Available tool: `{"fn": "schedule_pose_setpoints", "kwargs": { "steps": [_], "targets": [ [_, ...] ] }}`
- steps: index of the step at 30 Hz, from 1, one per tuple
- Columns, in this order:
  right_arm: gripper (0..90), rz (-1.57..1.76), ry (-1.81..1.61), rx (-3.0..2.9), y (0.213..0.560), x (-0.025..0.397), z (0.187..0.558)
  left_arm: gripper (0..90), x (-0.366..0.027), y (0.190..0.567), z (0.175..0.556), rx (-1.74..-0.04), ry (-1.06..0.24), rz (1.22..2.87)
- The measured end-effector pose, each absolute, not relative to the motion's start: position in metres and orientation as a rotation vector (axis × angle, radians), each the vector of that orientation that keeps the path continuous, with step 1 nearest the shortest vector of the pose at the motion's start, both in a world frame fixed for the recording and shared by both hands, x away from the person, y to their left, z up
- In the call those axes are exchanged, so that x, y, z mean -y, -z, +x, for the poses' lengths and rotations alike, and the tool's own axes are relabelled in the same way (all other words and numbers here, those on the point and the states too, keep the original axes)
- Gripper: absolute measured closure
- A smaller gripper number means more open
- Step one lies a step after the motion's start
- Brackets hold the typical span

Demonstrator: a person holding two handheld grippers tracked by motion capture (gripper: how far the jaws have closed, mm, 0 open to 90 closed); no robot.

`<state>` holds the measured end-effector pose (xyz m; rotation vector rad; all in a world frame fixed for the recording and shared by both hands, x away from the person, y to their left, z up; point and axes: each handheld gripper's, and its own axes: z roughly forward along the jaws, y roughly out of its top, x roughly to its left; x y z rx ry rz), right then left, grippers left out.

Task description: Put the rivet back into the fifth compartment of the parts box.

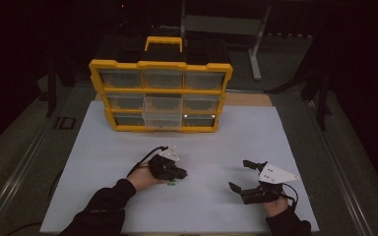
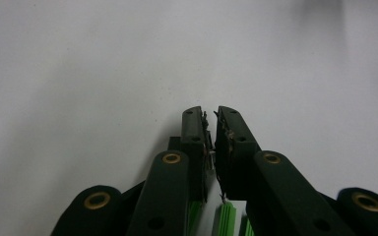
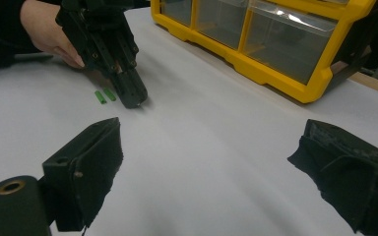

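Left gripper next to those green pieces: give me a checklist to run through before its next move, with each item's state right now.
1. Left gripper tip down at the white mat: ok.
2. Left jaws nearly closed, a thin gap between them; whether they pinch anything: cannot tell.
3. Green pieces lying on the mat beside the left gripper, not lifted: ok.
4. Right gripper open, holding nothing, well apart from the left: ok.
5. Organizer upright at the mat's far edge, middle drawer pulled out: ok.
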<state>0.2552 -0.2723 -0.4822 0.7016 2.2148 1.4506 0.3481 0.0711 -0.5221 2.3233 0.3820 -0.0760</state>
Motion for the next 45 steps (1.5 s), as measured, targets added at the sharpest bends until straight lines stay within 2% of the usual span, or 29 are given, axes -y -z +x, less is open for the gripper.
{"fn": "schedule_pose_setpoints", "kwargs": {
  "steps": [7,45],
  "targets": [
    [9.4,0.701,-1.452,-2.215,0.482,0.273,0.255,82.1,-0.073,0.516,0.348,-0.373,0.095,2.301],
    [9.4,0.703,-1.452,-2.214,0.482,0.273,0.256,82.2,-0.114,0.362,0.346,-0.170,-0.078,2.186]
  ]
}}
